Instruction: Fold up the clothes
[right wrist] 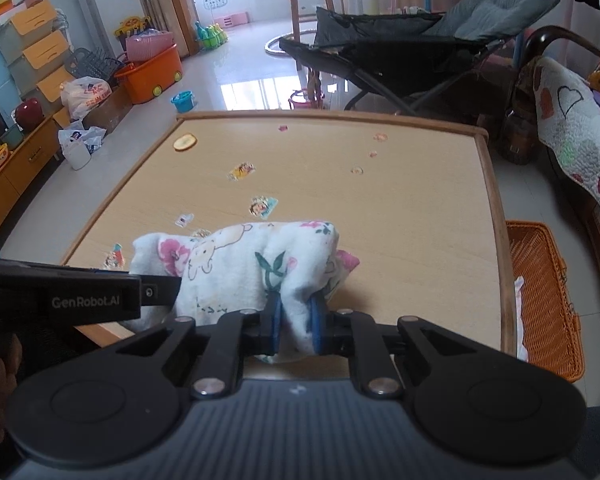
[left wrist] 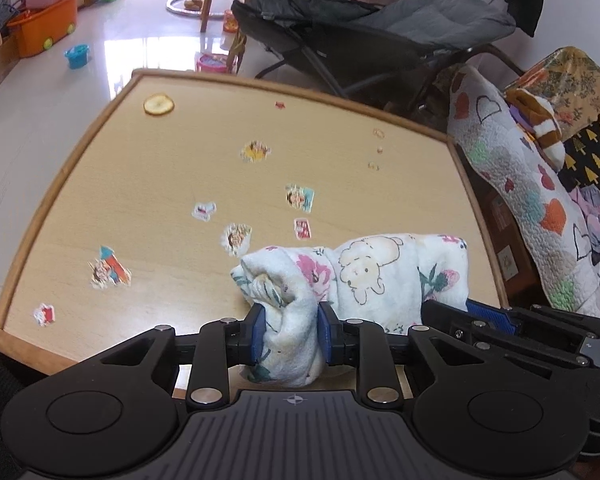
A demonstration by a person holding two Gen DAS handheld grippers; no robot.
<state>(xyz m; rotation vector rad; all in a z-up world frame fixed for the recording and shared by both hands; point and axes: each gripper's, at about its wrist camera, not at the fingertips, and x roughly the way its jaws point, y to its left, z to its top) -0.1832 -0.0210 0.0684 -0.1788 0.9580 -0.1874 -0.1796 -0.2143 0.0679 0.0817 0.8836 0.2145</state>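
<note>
A white garment printed with flowers and a bear [left wrist: 380, 276] is bunched at the near edge of the wooden table [left wrist: 148, 184]. My left gripper [left wrist: 291, 330] is shut on its left end. My right gripper [right wrist: 296, 326] is shut on its right end; the garment also shows in the right wrist view [right wrist: 236, 264]. The right gripper's body shows at the right of the left wrist view [left wrist: 520, 332], and the left gripper's body shows at the left of the right wrist view [right wrist: 80, 296]. The two grippers are close together, side by side.
Stickers [left wrist: 300, 198] and a round yellow slice [left wrist: 159, 104] lie on the table top. An orange wicker basket [right wrist: 544, 296] stands right of the table. A quilt-draped sofa [left wrist: 532, 200] is at the right, a grey reclining chair [left wrist: 380, 28] behind the table.
</note>
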